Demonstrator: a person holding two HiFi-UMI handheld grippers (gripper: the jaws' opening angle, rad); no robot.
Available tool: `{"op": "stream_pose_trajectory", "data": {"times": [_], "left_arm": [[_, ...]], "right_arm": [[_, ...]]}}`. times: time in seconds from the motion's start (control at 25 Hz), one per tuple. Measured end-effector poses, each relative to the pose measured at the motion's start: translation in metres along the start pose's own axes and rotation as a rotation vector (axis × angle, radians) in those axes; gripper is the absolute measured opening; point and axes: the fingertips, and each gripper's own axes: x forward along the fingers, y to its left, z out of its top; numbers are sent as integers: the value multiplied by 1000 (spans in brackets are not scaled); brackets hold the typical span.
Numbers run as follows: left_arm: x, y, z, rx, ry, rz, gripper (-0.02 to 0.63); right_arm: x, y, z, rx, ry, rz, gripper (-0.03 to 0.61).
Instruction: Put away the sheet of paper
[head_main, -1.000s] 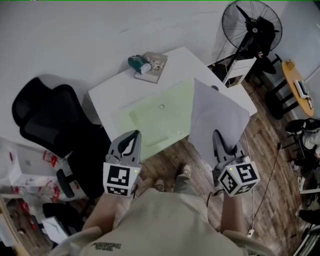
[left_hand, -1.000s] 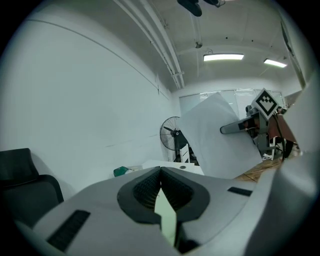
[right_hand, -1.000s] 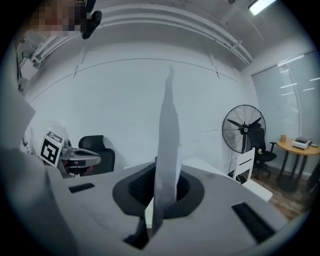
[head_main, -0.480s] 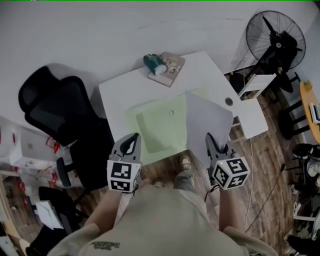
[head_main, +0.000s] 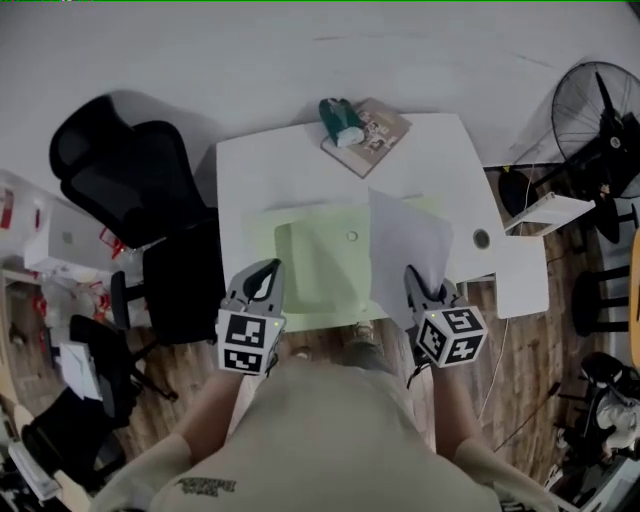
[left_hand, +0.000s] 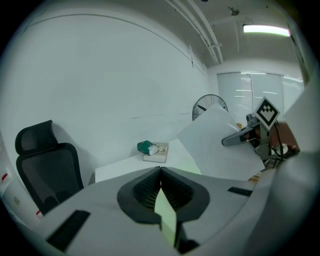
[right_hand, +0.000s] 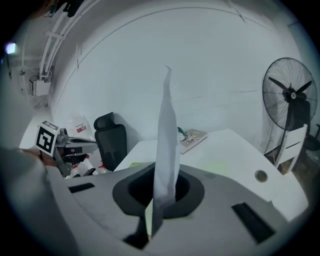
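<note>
A white sheet of paper (head_main: 415, 240) stands nearly upright over the right part of a pale green folder (head_main: 315, 260) that lies on the white table (head_main: 280, 165). My right gripper (head_main: 412, 275) is shut on the sheet's lower edge. In the right gripper view the sheet (right_hand: 167, 130) rises edge-on from between the jaws of this gripper (right_hand: 161, 192). My left gripper (head_main: 268, 268) hovers at the table's front edge, left of the folder, shut with nothing in it. In the left gripper view the left gripper (left_hand: 160, 171) faces the sheet (left_hand: 215, 145) off to its right.
At the back of the table a book (head_main: 372, 137) lies with a teal object (head_main: 340, 120) on it. A black office chair (head_main: 140, 180) stands to the left. A standing fan (head_main: 610, 110) and a low white stand (head_main: 550, 212) are at the right. Clutter covers the floor at the far left.
The head view has swung, so the table now sits in the middle. My right gripper has carried the sheet in over the right side of the green folder. The left gripper has kept its pose.
</note>
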Motion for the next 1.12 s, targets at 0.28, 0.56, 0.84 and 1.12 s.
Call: {"op": "stream_pose_trajectory", "data": {"times": [0.28,0.56,0.84,1.12], "left_arm": [[22,0,-9,-77,48,135,20],[28,0,-22,-129,113,272,20],[23,-9,-32,-138,169,374,20],[12,-16,-43,-142,210,416,20]], "right_arm": [[57,-23,-8,20,113,177,23],[93,-44,-20,10,206,285,23],[110,-60,-36,-6,273,352,23],[112,-70,-55,4,316,363,23]]}}
